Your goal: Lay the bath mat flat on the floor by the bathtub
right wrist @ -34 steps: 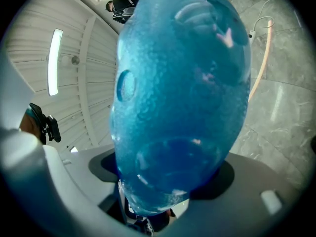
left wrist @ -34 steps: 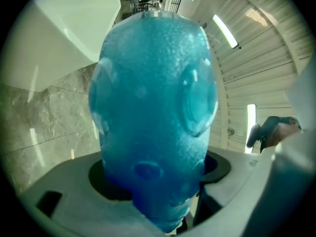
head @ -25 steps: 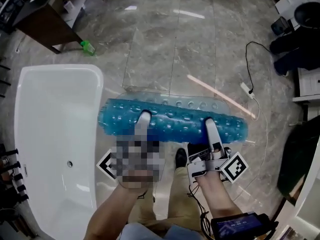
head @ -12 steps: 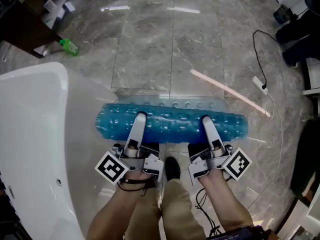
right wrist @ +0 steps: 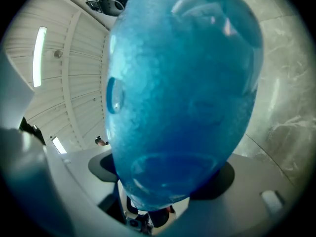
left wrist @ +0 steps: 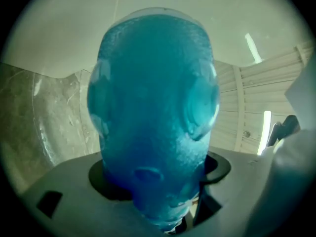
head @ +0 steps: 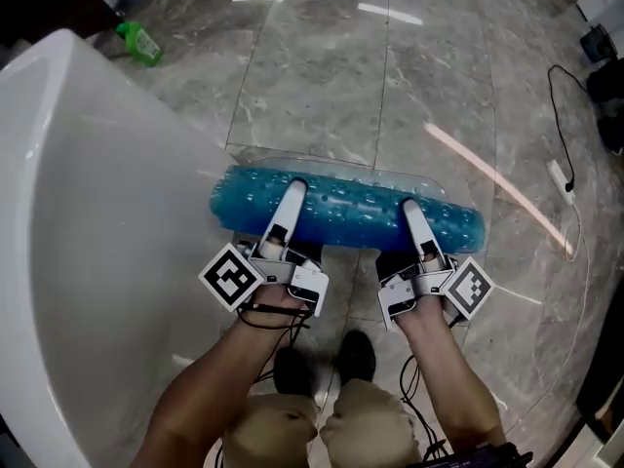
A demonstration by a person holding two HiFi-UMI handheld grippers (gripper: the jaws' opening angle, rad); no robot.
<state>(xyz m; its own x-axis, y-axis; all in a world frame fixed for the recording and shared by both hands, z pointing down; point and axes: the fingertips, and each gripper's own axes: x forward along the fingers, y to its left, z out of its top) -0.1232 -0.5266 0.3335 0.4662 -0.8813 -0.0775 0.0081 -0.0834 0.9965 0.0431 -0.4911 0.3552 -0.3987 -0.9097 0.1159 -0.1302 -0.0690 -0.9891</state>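
The bath mat [head: 346, 213] stretches crosswise over the floor [head: 322, 76], its left end beside the bathtub [head: 88, 222]; a bottle [head: 139, 43] lies beyond.

We reach both forearms [head: 210, 388] forward, side by side. Our left grey two-jaw gripper [head: 293, 191] and right grey two-jaw gripper [head: 410, 209] each clamp the blue rolled plastic bath mat [head: 346, 213].

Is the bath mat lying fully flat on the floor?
No, most of the bath mat is a blue roll gripped by the left gripper and right gripper.
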